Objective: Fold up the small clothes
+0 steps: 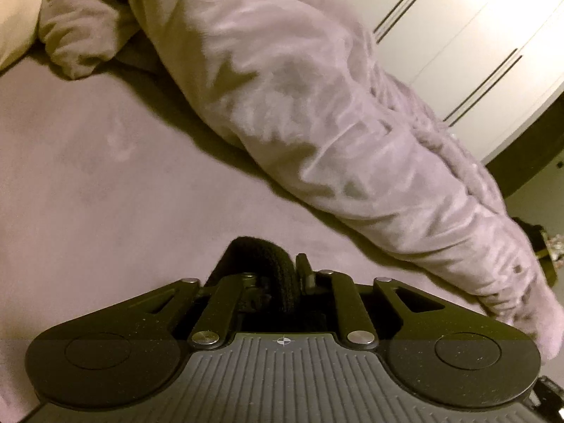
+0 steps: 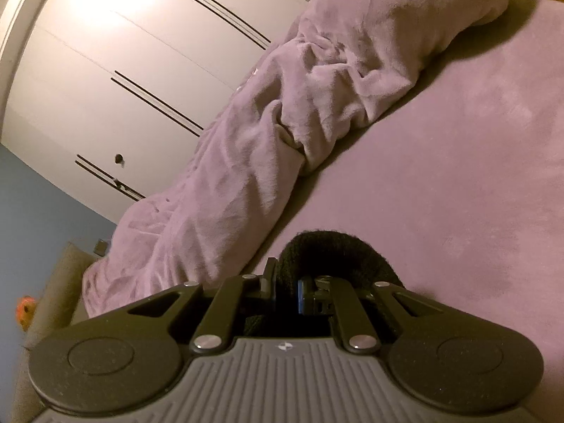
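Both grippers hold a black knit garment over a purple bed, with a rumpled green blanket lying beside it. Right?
Not quite: the blanket is purple like the bed, not green, as both wrist views show. The left gripper and right gripper do hold the black garment.

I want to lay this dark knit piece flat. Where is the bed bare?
Bare sheet lies between the left gripper and the rumpled blanket; in the right view, open sheet spreads right of it. The blanket ridge is crowded.

grippers 2 (image 1: 271, 264) (image 2: 285, 275) | black garment 1 (image 1: 271, 246) | duvet 1 (image 1: 282, 88) | wardrobe 1 (image 1: 458, 35)
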